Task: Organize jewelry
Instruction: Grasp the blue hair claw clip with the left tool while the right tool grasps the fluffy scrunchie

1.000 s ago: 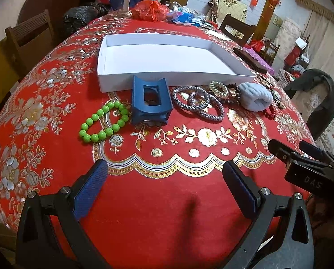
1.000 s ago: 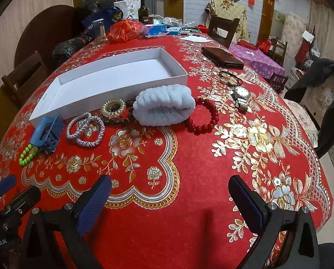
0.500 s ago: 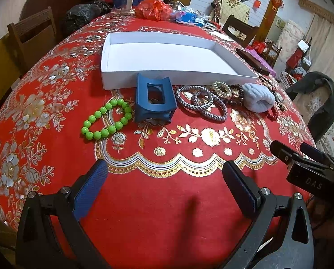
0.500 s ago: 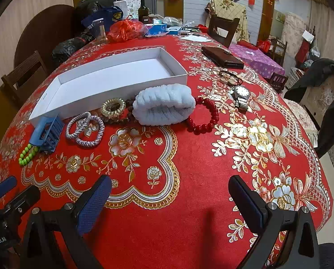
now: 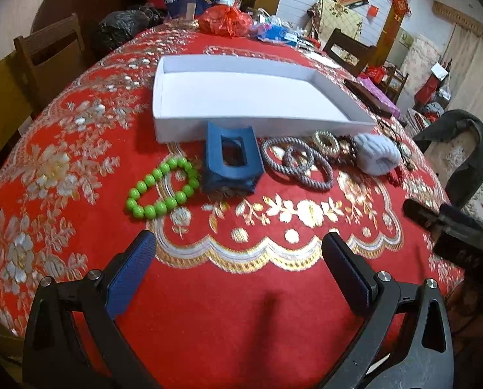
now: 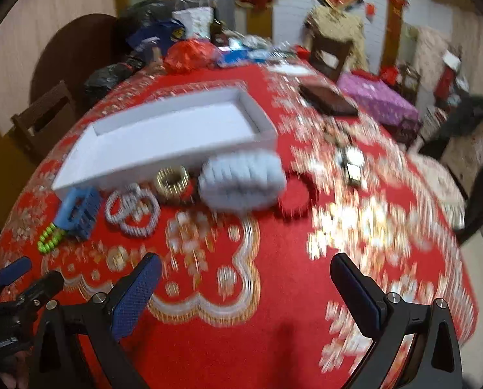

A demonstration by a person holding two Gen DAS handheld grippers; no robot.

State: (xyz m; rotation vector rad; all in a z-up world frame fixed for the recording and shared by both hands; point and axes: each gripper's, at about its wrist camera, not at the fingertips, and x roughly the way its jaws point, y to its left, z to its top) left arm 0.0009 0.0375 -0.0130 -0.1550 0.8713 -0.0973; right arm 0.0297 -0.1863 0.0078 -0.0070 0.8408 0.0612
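An empty white tray (image 5: 241, 97) lies on the red tablecloth. In front of it lie a green bead bracelet (image 5: 160, 188), a blue hair claw (image 5: 231, 162), two grey rope rings (image 5: 299, 165), a gold ring (image 5: 327, 141) and a pale blue scrunchie (image 5: 375, 157). My left gripper (image 5: 239, 259) is open and empty, short of the claw. My right gripper (image 6: 246, 278) is open and empty, short of the scrunchie (image 6: 241, 181); a red bead bracelet (image 6: 294, 196) and a watch (image 6: 351, 165) lie to its right. The right wrist view is blurred.
Bags, a jar and a bottle crowd the table's far end (image 5: 222, 19). A dark wallet (image 6: 327, 100) lies beyond the watch. Wooden chairs (image 5: 47, 58) stand at the left, and a chair with a dark jacket (image 5: 458, 155) at the right. The right gripper's body shows in the left wrist view (image 5: 452, 230).
Both grippers have moved forward toward the jewelry and stayed open. The right wrist view has turned blurred from motion. Nothing on the table has moved.
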